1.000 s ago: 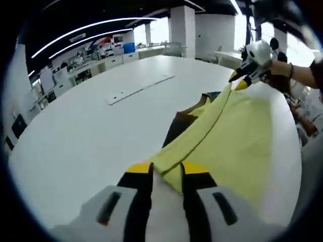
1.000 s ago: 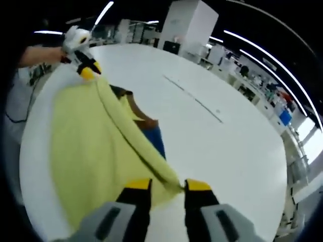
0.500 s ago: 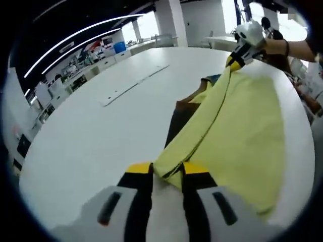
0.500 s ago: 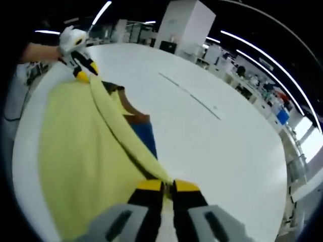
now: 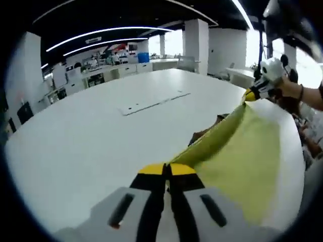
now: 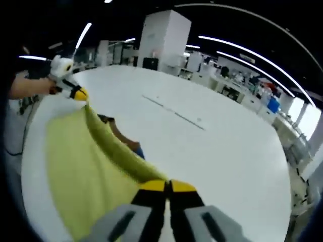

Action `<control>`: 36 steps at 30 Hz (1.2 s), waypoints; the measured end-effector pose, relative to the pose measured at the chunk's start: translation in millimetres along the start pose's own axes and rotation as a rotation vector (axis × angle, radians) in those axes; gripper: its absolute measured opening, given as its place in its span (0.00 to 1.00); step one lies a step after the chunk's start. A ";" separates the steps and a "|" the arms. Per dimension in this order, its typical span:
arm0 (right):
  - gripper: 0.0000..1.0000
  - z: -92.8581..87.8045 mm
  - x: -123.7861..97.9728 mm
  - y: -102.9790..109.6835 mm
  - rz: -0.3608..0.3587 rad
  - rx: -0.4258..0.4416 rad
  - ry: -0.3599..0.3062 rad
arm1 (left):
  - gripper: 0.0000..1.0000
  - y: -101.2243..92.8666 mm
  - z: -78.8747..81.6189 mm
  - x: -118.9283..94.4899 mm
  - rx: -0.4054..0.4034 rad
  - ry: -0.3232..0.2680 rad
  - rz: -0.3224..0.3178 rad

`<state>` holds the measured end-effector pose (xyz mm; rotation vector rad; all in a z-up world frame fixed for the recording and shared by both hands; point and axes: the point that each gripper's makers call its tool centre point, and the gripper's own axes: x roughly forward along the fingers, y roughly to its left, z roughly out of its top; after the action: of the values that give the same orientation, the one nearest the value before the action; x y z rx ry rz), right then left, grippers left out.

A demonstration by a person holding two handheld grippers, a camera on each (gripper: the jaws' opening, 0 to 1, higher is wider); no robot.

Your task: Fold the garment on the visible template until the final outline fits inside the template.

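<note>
The yellow garment (image 5: 237, 151) hangs lifted over the white table (image 5: 91, 131), one edge stretched between left gripper (image 5: 167, 170) and right gripper (image 6: 166, 186), both fingers pinching it; mid-fold, the next move likely lays this edge across evenly.

The garment (image 5: 237, 156) is soft matt yellow cloth, lying over a smooth, faintly glossy white table (image 5: 86, 131).
</note>
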<state>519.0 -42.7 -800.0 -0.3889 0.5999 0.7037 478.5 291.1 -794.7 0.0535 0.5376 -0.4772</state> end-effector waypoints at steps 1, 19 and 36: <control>0.00 -1.3 1.7 1.1 -0.002 -0.007 0.005 | 0.00 0.8 -1.1 1.5 -0.024 0.004 0.006; 0.15 -17.7 31.7 -16.4 -0.136 0.229 0.013 | 0.13 31.2 -13.7 19.6 -0.140 0.016 0.157; 0.86 -6.7 6.5 30.4 0.064 0.280 0.011 | 0.70 15.2 -3.2 -20.4 -0.026 -0.042 0.110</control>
<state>499.2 -21.7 -813.2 -0.1135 0.7129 0.6679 468.4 313.8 -788.2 0.0475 0.4969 -0.3634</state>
